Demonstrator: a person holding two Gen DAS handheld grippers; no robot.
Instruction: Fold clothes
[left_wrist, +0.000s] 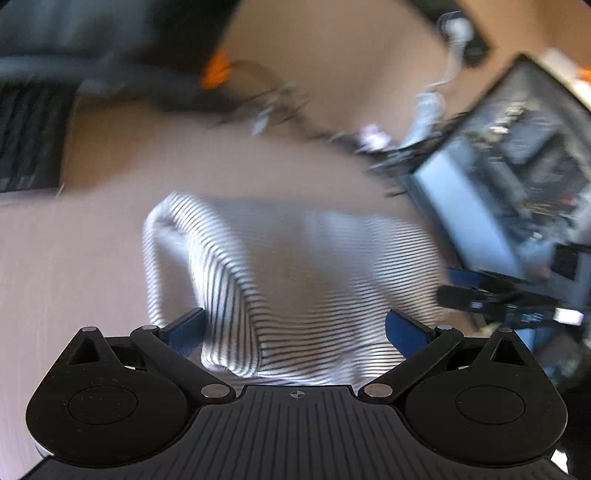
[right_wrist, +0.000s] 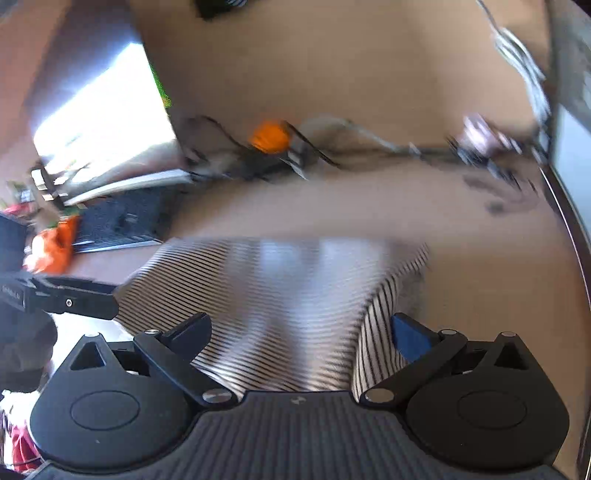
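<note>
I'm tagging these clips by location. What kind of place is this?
Probably a home or office desk used as a work area, not a laundry room. A striped shirt lies on a tan table among loose cables, with a keyboard and what looks like an open computer case nearby.

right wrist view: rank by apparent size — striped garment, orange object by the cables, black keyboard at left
1. The black-and-white striped fabric garment, largest by far, though closest to the camera.
2. The black flat keyboard.
3. The small blurred orange object, smallest, but farthest, so true size unsure.
</note>
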